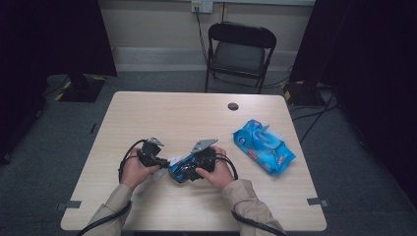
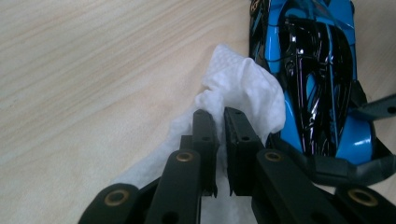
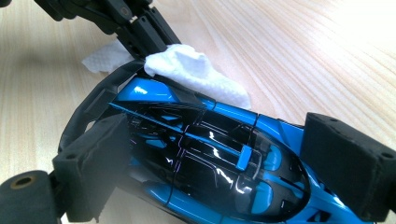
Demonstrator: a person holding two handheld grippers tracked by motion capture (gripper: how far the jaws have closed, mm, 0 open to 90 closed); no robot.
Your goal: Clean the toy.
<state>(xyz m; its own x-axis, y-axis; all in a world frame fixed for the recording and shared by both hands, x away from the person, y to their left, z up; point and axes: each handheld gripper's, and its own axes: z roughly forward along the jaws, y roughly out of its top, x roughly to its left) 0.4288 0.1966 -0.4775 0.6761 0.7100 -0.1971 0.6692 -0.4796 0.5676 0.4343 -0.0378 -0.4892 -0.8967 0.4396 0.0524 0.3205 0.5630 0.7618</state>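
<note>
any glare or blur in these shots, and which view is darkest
High view: darkest, dim room, black edges, soft detail. Left gripper view: sharp on the white wipe, small glints on the blue toy car. Right gripper view: table washed out at top right, near pads blurred.

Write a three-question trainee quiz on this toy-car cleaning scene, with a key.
1. True or false: the left gripper is shut on a white wipe.
2. What does the right gripper clamp? A) wipe pack B) blue toy car C) chair
3. Fill in: the blue wipe pack lies on the table to the ____ of the person's hands in the high view.

Key: 1 true; 2 B, the blue toy car; 3 right.
</note>
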